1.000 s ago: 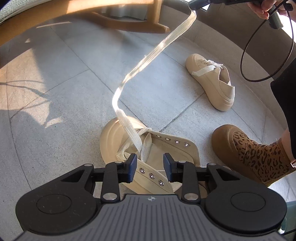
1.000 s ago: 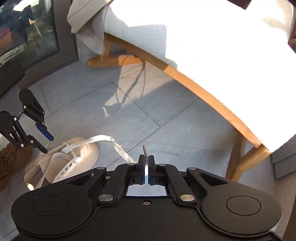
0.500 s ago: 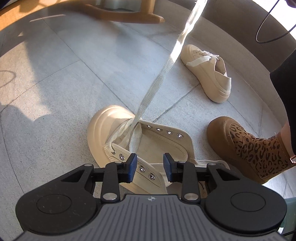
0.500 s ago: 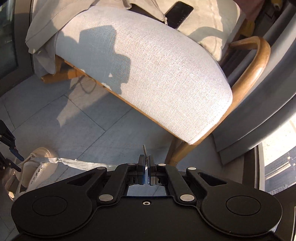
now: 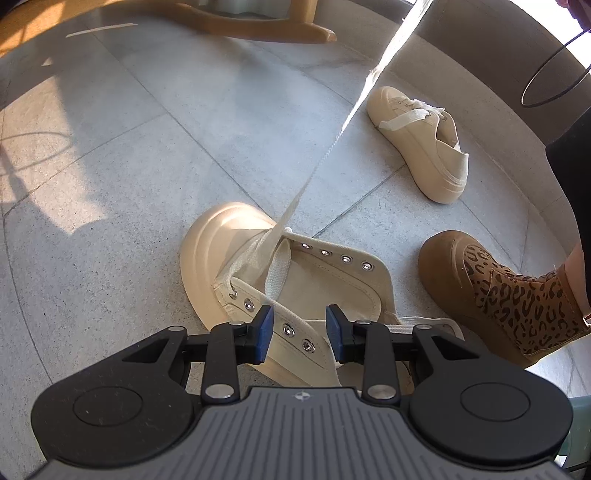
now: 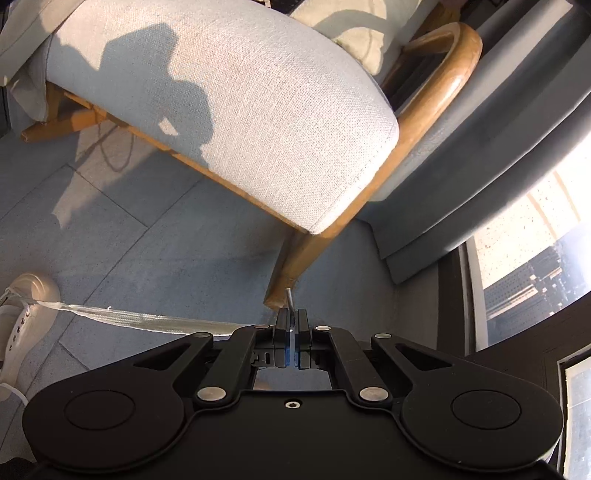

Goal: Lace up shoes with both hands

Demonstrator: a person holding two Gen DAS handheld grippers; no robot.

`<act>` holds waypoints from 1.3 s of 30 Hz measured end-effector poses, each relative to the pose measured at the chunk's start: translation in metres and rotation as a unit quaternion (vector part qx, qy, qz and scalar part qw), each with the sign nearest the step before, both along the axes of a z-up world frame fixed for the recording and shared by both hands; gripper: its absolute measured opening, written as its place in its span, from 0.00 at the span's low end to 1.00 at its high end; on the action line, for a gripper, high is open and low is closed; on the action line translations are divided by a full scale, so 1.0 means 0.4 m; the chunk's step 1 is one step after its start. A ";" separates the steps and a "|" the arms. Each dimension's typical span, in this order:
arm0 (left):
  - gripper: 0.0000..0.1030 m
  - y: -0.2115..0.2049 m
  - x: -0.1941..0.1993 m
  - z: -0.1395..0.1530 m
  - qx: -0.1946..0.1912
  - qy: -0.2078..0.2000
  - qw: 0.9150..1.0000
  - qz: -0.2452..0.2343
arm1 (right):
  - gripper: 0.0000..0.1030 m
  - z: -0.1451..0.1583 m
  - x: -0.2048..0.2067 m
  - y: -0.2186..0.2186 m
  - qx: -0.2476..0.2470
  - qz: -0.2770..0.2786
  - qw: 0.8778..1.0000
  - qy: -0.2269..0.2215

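Observation:
A cream high-top shoe [image 5: 295,273] lies on the grey tiled floor, toe pointing away, eyelets open. My left gripper [image 5: 300,330] is open and empty, its blue pads straddling the near eyelet flap. A flat cream lace [image 5: 332,144] runs taut from the shoe's toe eyelets up to the top right. My right gripper [image 6: 291,328] is shut on the lace's end, whose tip [image 6: 290,297] sticks out above the pads. The lace [image 6: 140,319] stretches left to the shoe [image 6: 22,317] at the left edge.
A second cream shoe [image 5: 424,144] with its lace tied lies at the far right. A leopard-print boot [image 5: 498,295] stands right of the near shoe. A wooden rocking chair with a grey cushion [image 6: 229,110] fills the right wrist view; its runner [image 5: 258,29] shows far off.
The right gripper has pulled the lace up and away, so the slack loop is now straight and taut. The left gripper has come a little closer over the shoe.

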State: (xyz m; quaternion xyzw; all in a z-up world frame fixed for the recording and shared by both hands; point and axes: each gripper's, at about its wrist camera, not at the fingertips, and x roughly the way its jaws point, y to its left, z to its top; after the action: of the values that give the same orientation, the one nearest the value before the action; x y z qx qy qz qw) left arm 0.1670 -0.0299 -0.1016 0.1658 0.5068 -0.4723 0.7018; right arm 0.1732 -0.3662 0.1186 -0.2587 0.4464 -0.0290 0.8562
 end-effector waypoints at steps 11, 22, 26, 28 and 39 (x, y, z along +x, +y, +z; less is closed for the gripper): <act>0.29 -0.018 0.012 0.020 -0.014 -0.007 1.000 -0.009 | 0.00 -0.224 -0.026 0.146 0.018 0.184 0.977 0.111; 0.22 -0.059 0.010 0.032 -0.008 -0.041 0.998 -0.056 | 0.00 -0.426 -0.046 0.369 0.049 0.370 0.910 0.179; 0.15 -0.067 0.003 0.014 0.004 -0.053 0.996 -0.070 | 0.00 -0.470 -0.058 0.421 0.048 0.407 0.891 0.193; 0.13 -0.072 0.000 0.003 0.009 -0.057 0.995 -0.081 | 0.00 -0.486 -0.060 0.442 0.050 0.418 0.886 0.194; 0.13 -0.091 0.014 -0.015 0.003 -0.063 0.991 -0.114 | 0.00 -0.545 -0.060 0.499 0.047 0.458 0.866 0.196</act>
State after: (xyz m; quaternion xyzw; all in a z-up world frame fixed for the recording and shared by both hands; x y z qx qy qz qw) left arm 0.1726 -0.0662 -0.1076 0.2541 0.4410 -0.5361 0.6734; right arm 0.1493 -0.1668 -0.0992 -0.3937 0.4369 0.4393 0.6791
